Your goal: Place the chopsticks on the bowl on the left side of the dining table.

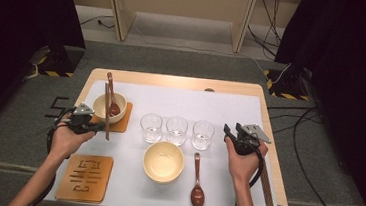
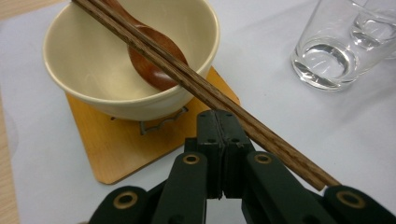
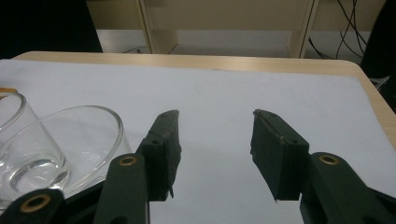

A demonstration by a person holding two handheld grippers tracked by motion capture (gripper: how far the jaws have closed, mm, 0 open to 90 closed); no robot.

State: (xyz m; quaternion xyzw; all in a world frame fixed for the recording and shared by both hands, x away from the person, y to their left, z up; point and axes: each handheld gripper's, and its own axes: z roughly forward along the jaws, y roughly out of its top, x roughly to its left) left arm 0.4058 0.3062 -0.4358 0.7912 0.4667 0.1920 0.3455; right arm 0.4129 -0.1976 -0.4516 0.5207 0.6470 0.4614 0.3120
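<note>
- I am looking at the pair of dark brown wooden chopsticks (image 2: 205, 93) lying across the rim of the cream ceramic bowl (image 2: 93, 70); in the left gripper view they are running from upper left to lower right, just beside my jaws.
- The left gripper (image 2: 218, 122) is sitting with its jaws together and nothing between them, so I judge the chopsticks are already set down.
- The bowl is also holding a reddish-brown wooden spoon (image 2: 154, 60) and resting on an orange wooden coaster (image 2: 116, 149).
- I judge the second setting is left: the bare carved coaster (image 1: 85, 177), second bowl (image 1: 164, 161), spoon (image 1: 197, 182) and chopsticks (image 1: 267, 190).
- The right gripper (image 3: 215, 140) is hanging with jaws apart, empty, beside a clear glass (image 3: 56, 154).
</note>
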